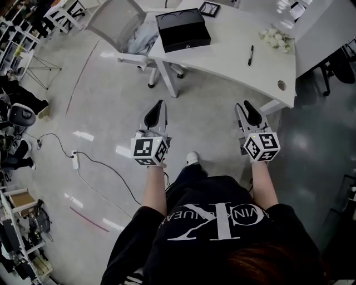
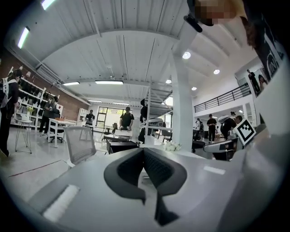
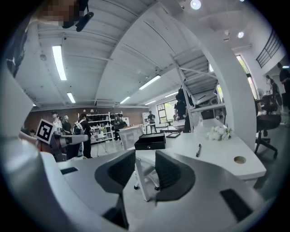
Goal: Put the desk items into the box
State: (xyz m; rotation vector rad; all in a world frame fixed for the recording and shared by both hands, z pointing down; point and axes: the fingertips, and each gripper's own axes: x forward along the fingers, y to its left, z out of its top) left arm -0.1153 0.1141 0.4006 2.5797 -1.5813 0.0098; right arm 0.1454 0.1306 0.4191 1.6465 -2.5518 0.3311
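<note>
Black rectangular box (image 1: 182, 28) sits, lid seemingly shut, on the white counter (image 1: 228, 69), a slim black pen (image 1: 251, 54) well apart from it. Left gripper (image 1: 159, 107) fingers are pressed together, right gripper (image 1: 245, 106) fingers slightly parted, both empty. A careless pinch could skid the pen off.

White desk (image 1: 222, 55); on it a black box (image 1: 182, 29), pen (image 1: 251, 55), white flowers (image 1: 276, 39), small frame (image 1: 209, 8)
</note>
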